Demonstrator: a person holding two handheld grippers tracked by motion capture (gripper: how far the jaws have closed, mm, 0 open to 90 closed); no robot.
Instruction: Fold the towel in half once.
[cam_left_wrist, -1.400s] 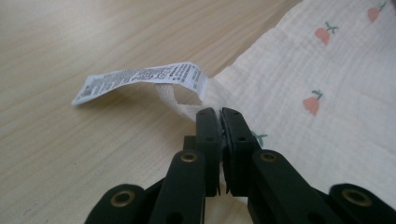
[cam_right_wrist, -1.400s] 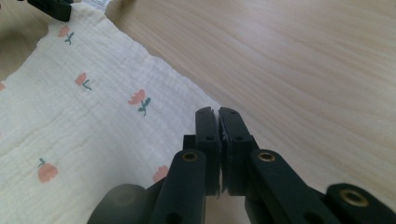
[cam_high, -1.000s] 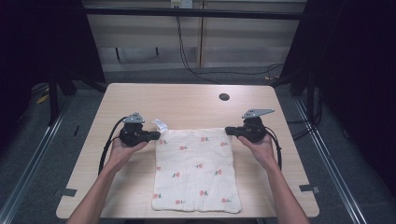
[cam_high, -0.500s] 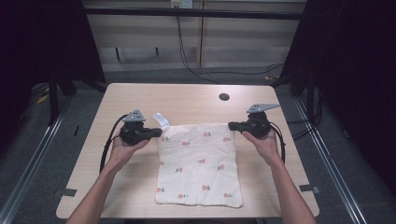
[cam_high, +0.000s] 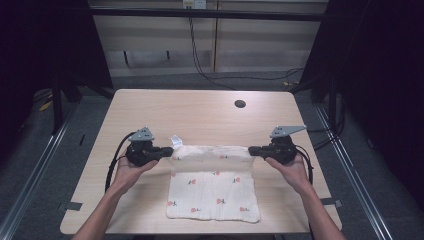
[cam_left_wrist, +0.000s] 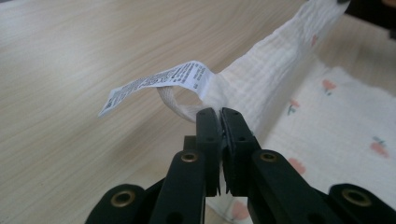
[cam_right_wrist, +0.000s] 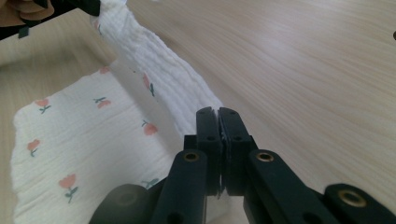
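Both grippers' jaws pinch the cloth (cam_high: 212, 187) (far corners lifted), left (cam_high: 167, 151), right (cam_high: 251, 149).

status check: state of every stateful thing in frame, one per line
Left gripper: jaws shut on the cloth's far left corner, beside the label.
Right gripper: jaws shut on the cloth's far right corner.
Cloth: far edge lifted and stretched between the grippers, near part flat on the table.
Care label: sticking out free by its loop.
Table: bare apart from the cloth.
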